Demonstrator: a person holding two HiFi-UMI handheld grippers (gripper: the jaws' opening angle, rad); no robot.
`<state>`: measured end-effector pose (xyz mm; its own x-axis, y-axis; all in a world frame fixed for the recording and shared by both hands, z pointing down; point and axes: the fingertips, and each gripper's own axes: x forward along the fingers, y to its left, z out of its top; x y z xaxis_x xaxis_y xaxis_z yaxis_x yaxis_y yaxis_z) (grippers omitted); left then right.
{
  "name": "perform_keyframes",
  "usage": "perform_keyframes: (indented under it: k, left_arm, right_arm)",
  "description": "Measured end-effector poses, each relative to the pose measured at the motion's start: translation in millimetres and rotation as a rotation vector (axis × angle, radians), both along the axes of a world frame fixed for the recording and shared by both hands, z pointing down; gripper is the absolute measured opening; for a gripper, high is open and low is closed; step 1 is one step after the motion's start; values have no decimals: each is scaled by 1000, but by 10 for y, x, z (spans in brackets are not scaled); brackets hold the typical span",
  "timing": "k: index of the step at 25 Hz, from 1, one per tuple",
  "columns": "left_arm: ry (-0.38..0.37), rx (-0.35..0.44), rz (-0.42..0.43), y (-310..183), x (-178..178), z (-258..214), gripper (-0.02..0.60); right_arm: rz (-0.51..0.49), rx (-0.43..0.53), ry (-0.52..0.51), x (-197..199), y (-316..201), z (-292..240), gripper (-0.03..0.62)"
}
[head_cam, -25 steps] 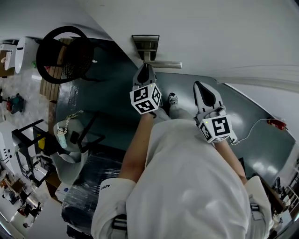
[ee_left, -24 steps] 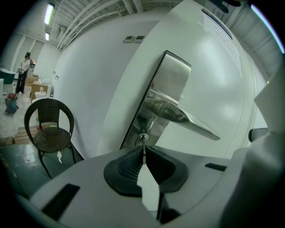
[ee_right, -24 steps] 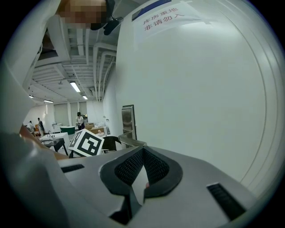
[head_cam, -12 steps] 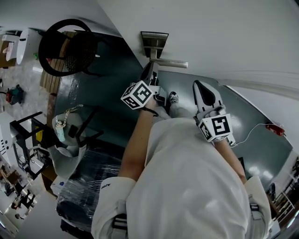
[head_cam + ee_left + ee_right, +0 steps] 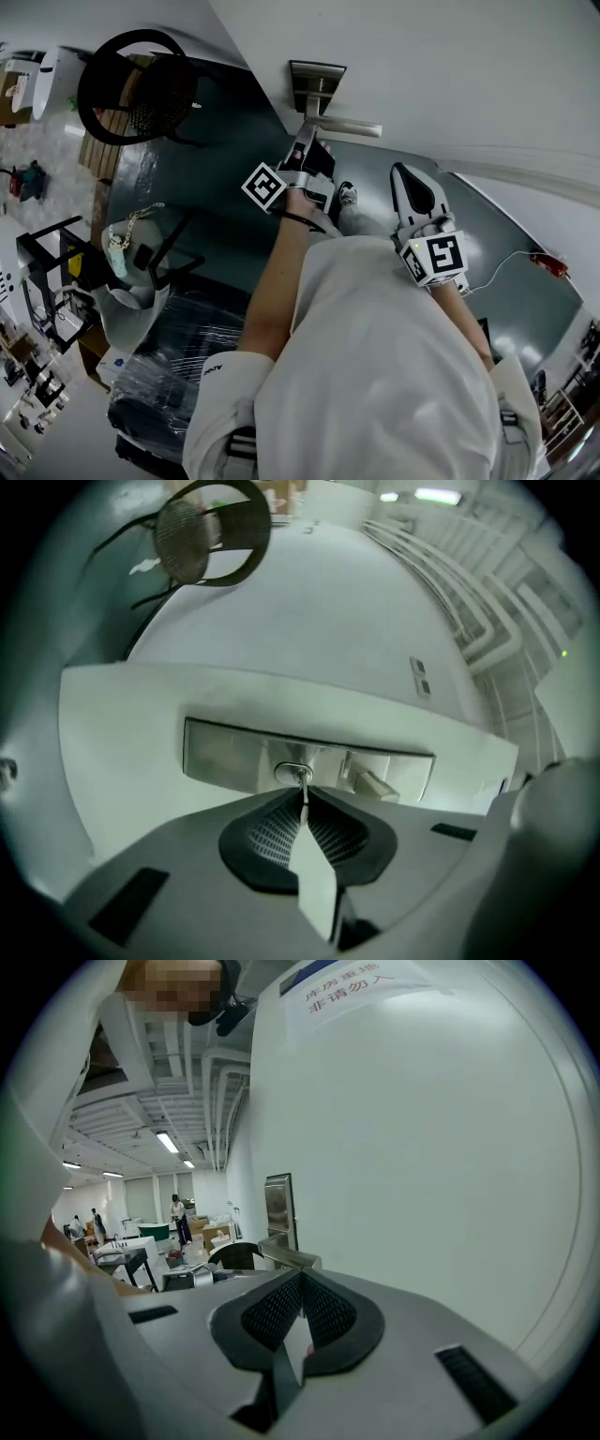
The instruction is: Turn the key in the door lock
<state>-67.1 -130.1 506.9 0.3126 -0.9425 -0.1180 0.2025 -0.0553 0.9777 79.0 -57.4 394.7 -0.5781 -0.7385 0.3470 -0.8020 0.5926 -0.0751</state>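
key (image 5: 301,782) sits in the lock cylinder (image 5: 292,772) on the steel lock plate (image 5: 225,752), just beside the lever handle (image 5: 373,785), near the edge of the door (image 5: 122,733). The left gripper (image 5: 303,806) is clamped on the key, jaws nearly together with only the key between the pads. The plate reads sideways in the left gripper view and the marker cube is tipped over in the head view, so this gripper is rolled onto its side. I'd call this mid-turn or close to the stop. The right gripper (image 5: 300,1283) is closed on nothing, facing the door, well apart from the lock. Next move calls for a firm pinch, roll strictly about the key's axis, no side load. Bolt state: can't tell from here.
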Motion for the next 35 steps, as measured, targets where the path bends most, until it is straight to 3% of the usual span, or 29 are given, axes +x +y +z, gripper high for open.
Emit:
perform_keyframes:
  k: [6,8,10,14,17,19,23,27,33,35]
  left_arm:
    - [330,-17,-48,-3,-17,92,29]
    - [407,-22,-46,-6,-11,99,29]
    - [437,-26,-39,-7,-9,95,29]
    - [338,-8,-4,-7,-12,88,29]
    - [329,15,19,-18,-11,70,31]
    - [282,49,41,-13,12,15,31]
    - [162,109,86,56,134,-90,95]
    - [84,75,96,158,188,-52,98]
    - [-57,-30,68,376,-26,93,95]
    - [-156,-47,79,460,-80,118,58]
  right_arm:
    - [-3,-9,3,-3,-36,28,-5]
    - [-5,-14,6,-7,-22,58,-5]
    - [-15,-13,5,-23,-14,59,-5]
    - [-9,-15,0,-7,-5,55,-5]
    - [-19,-13,-5,-27,9,40,-4]
    - [-24,-15,-4,-30,37,51,-4]
    - [-15,-15,-10,35,73,72,-5]
    - [-5,-10,-18,93,77,23,-5]
    - [-30,-10,-29,28,112,40,-5]
    - [-40,-12,-33,5,135,59,-5]
